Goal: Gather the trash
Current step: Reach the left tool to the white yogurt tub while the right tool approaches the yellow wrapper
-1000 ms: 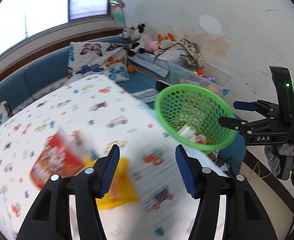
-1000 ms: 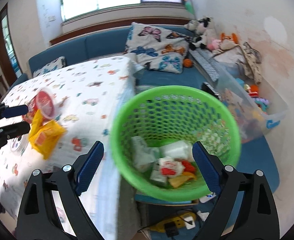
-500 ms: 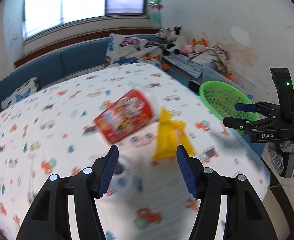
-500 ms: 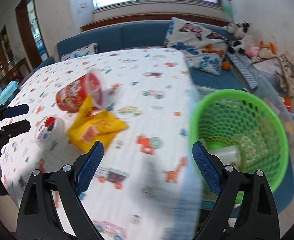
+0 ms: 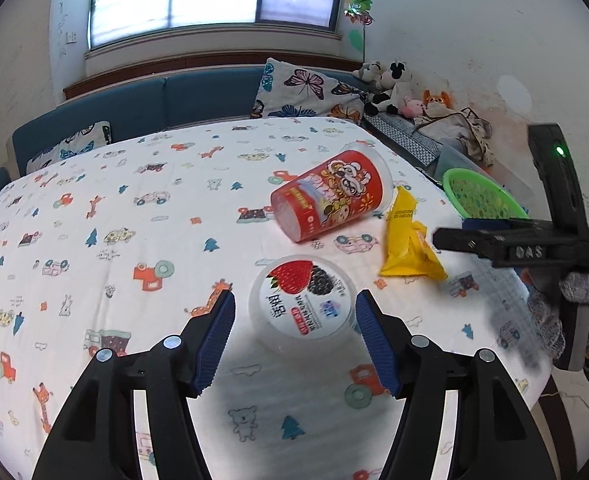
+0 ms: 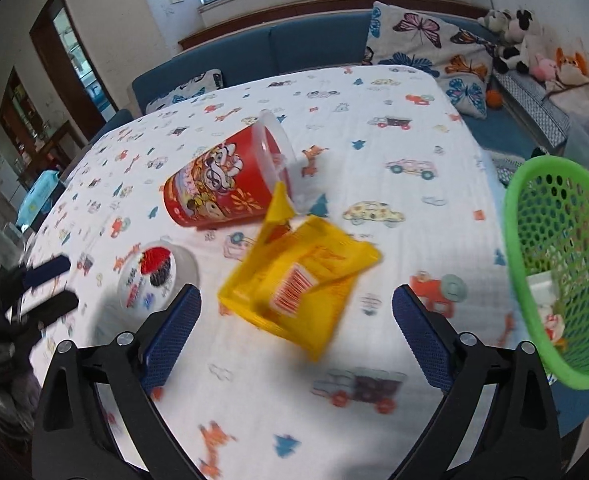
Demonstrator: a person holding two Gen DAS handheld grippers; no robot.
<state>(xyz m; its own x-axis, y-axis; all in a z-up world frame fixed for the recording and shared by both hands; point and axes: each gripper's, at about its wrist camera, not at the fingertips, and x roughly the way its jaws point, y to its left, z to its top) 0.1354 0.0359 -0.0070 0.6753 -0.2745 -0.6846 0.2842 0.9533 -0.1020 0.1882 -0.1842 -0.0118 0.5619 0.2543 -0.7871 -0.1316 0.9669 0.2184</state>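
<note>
Where cartoon cloth (image 5: pixel 94 216) covers table, sofa (image 5: pixel 198 96) behind.

Red cup (image 5: pixel 331 196) toppled beside yellow wrapper (image 5: pixel 408 242)

Tub (image 5: pixel 303 301) before tipped cup (image 5: pixel 330 195); wrapper (image 5: pixel 408 240) seemingly beside.

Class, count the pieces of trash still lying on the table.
3: a red snack cup on its side, a yellow wrapper beside it, a yogurt tub nearest. None appear hidden.
</note>
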